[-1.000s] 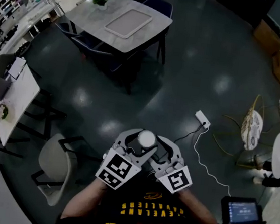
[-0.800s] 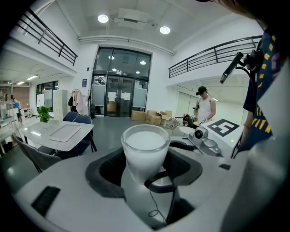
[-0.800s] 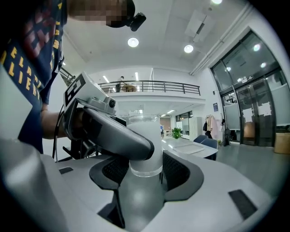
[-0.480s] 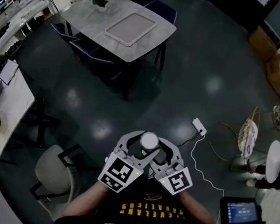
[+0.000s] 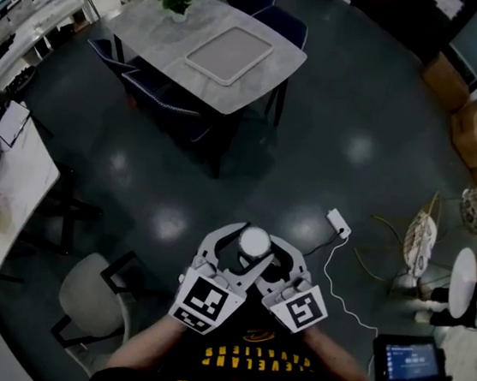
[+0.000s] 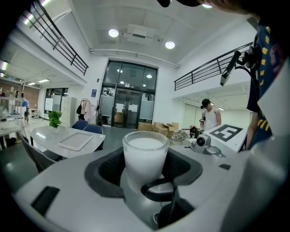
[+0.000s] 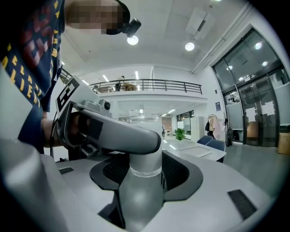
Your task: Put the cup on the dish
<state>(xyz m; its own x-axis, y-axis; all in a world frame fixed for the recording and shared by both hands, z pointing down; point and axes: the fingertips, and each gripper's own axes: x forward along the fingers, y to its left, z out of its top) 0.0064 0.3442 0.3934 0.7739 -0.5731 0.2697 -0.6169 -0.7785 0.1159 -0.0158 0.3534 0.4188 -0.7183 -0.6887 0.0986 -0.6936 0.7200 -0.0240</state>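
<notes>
Left gripper (image 5: 229,250) and right gripper (image 5: 273,257) both clamp the cup (image 5: 254,240) (table (image 5: 155,30) well beyond).

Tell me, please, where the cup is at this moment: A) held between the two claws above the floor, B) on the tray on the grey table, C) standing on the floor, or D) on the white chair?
A: the cup is gripped between the left claw and right claw over the dark floor, far from the tray.
</notes>
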